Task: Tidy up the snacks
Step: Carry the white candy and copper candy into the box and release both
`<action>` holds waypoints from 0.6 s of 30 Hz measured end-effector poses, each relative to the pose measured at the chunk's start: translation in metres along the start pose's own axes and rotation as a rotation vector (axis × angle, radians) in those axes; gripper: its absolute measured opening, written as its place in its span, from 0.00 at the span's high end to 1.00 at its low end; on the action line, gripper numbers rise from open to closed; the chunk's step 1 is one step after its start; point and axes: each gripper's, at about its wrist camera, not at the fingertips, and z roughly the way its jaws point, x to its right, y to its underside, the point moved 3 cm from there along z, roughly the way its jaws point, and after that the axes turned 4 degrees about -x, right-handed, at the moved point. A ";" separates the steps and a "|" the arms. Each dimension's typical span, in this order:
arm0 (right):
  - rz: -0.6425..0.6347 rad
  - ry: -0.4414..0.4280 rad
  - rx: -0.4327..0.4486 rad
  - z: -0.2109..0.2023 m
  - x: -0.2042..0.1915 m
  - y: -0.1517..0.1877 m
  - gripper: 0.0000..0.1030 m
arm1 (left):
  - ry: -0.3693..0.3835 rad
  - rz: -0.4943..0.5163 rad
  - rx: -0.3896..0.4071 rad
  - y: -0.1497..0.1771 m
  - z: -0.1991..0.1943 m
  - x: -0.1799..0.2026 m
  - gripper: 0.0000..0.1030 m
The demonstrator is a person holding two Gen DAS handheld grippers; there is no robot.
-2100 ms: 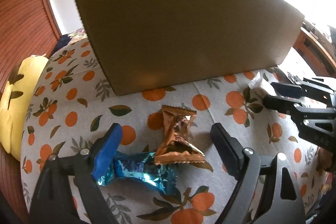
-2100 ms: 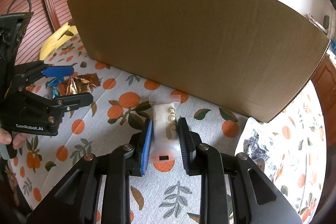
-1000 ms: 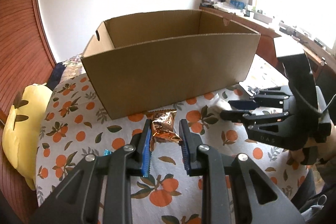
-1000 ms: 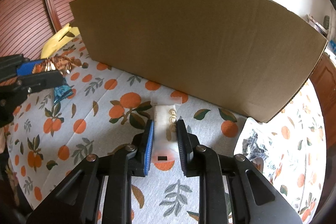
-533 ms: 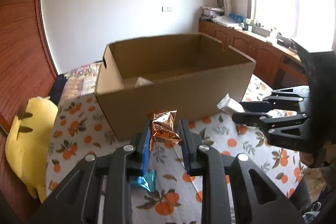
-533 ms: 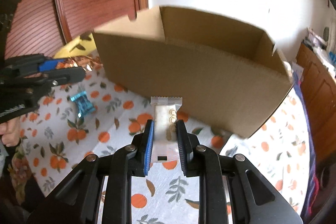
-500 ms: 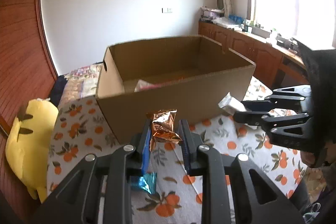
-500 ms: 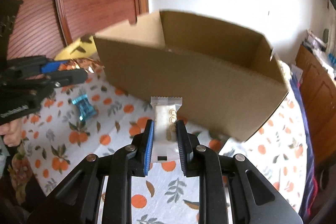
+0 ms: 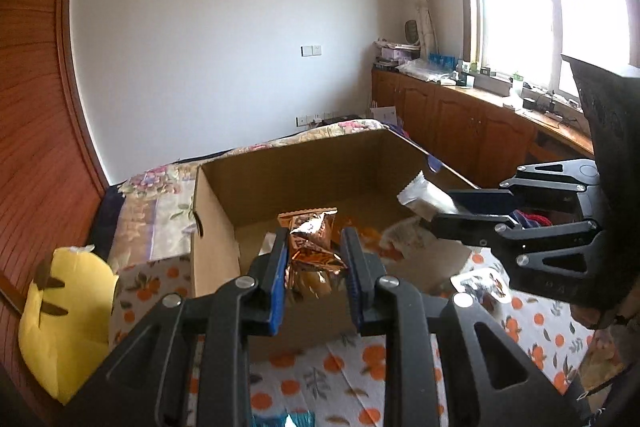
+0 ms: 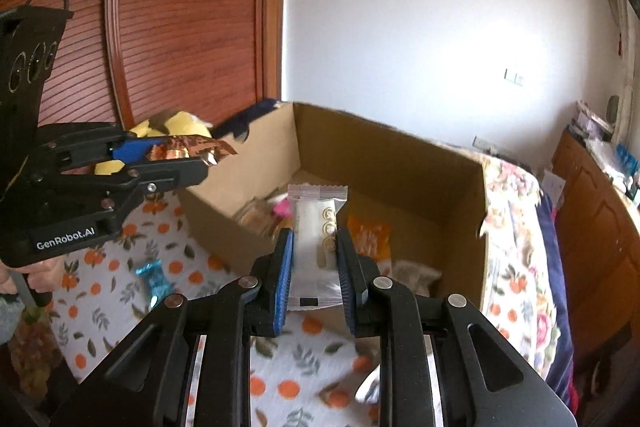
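Both packets are airborne at the near rim of the cardboard box (image 10: 400, 163). Your left claw (image 9: 314, 255) is clenched on the copper foil snack (image 9: 312, 243); your right claw (image 10: 314, 259) is clenched on the white wafer packet (image 10: 316, 227).

Step in hand looks like the drop into the box. Carry each claw further forward past the near wall before you release; right now the packets sit about over that edge, so a release here could land one on the bench (image 10: 108, 287). Stagger the two releases so the claws don't crowd each other. Aim for bare floor beside the orange packet (image 10: 368, 235) already inside.

Wafer packet: long axis runs along the fingers, crimped end pointing forward at the box. Foil snack: crumpled, its sealed end forward too, axis less clear.

The blue candy (image 10: 154, 277) is left on the bench, outside the box.
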 end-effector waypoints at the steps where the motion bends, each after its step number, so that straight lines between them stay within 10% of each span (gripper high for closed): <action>1: -0.005 -0.001 0.003 0.004 0.001 -0.005 0.81 | -0.001 -0.002 0.001 -0.004 0.005 -0.002 0.77; 18: 0.041 0.002 -0.008 0.067 0.036 -0.010 0.81 | -0.004 -0.038 -0.066 0.003 0.077 -0.028 0.77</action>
